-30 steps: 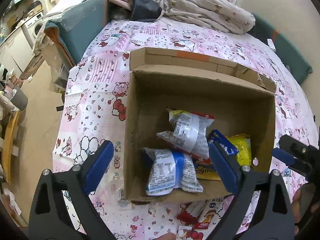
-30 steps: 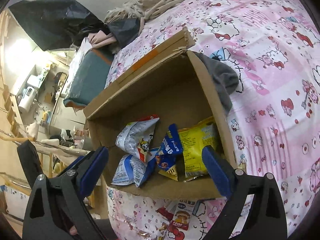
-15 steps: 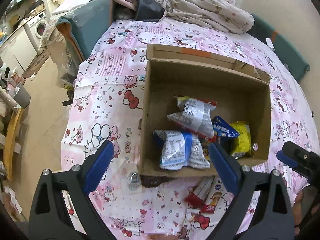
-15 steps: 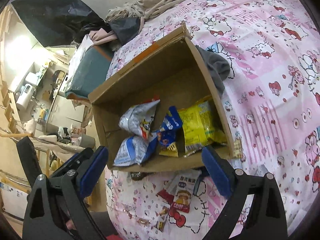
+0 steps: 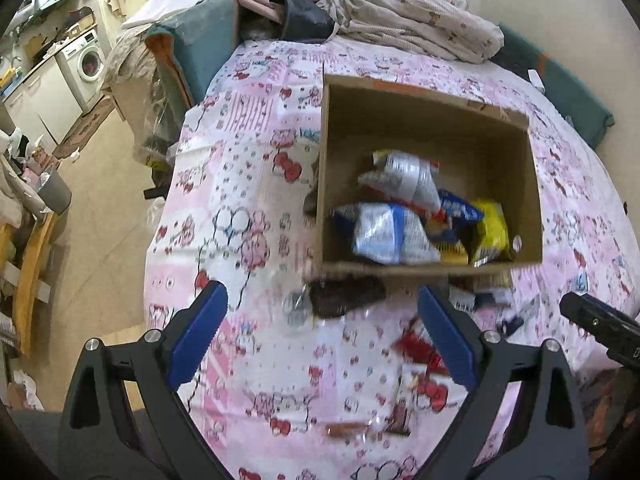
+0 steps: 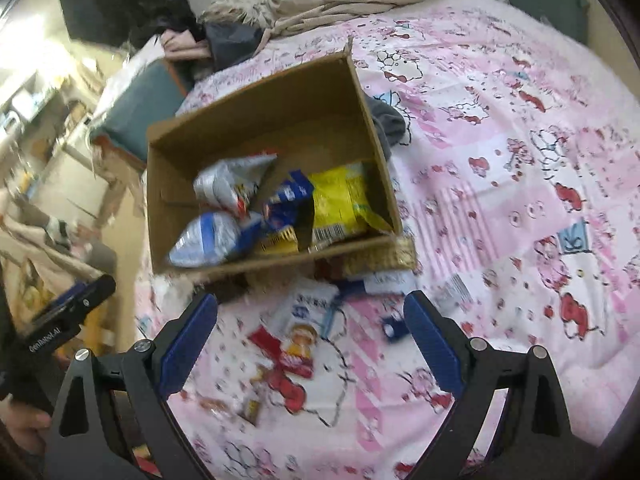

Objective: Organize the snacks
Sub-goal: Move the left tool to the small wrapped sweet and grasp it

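Both jaws spread wide, empty: left gripper (image 5: pixel 322 336) and right gripper (image 6: pixel 312 340) low in frame, cardboard box (image 5: pixel 532 196) above, upper centre.

Bedroom clutter round a pink cartoon-print sheet (image 5: pixel 248 184).
Beige patterned blanket (image 5: pixel 420 24) heaped at far end of sheet, dark bag (image 5: pixel 306 22) just beside it on the left. Teal cushion (image 5: pixel 200 40) at left edge w/ papers on top; another teal cushion (image 5: pixel 572 96) far right. Grey cloth (image 6: pixel 390 124) bunched on sheet. Washing machine (image 5: pixel 86 62) in bkgd left, grey bucket (image 5: pixel 56 192) on wood floor (image 5: pixel 100 240). Blurred throughout.
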A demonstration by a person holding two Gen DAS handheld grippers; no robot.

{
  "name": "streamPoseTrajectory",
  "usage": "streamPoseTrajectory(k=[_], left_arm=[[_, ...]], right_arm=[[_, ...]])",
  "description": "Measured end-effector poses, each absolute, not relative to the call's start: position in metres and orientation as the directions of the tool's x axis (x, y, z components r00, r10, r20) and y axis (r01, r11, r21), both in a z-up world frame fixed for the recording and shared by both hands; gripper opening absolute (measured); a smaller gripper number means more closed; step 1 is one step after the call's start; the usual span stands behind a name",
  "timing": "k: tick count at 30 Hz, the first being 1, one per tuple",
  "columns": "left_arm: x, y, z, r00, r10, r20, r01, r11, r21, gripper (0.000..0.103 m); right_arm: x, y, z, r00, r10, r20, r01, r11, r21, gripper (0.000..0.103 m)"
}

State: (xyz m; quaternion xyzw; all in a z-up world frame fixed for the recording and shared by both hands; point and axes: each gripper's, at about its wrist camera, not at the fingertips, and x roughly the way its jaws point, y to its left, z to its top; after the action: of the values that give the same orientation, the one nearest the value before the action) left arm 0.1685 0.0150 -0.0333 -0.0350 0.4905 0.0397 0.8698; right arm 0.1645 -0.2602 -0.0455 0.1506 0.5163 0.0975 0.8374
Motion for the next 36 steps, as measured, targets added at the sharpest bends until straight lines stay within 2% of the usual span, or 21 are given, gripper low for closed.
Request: streamPoseTrajectory(k=[14,19,26,36], left_arm=[[0.133,0.007,-0.046,0.512,0.051,-0.858,-0.112,0.994,-0.008,0.094],[0.133,0.018,-0.054,0.5,0.068,-0.863,-0.145,0.989,-0.006,0.094],[0.137,0.038,-0.068,0.456,0.098,-0.885,-0.232,0.973,-0.012,0.094],[0.124,0.023,-0.137,0.176,0.035,-0.984,-0.158,0.987,0.007,0.094]], right_arm=[[0.134,-0.268,-0.048,0.511,0.27,-0.816,0.053,0.938,0.343,0.097],[0.131,-0.265,-0.053,0.514,0.203,-0.833,0.052,0.962,0.267,0.097],[0.13,-0.281,-0.059,0.513,0.198,-0.835,0.111,0.95,0.293,0.097],[0.136,-0.276,-0.071,0.471,0.238,-0.849,0.109,0.94,0.324,0.097]])
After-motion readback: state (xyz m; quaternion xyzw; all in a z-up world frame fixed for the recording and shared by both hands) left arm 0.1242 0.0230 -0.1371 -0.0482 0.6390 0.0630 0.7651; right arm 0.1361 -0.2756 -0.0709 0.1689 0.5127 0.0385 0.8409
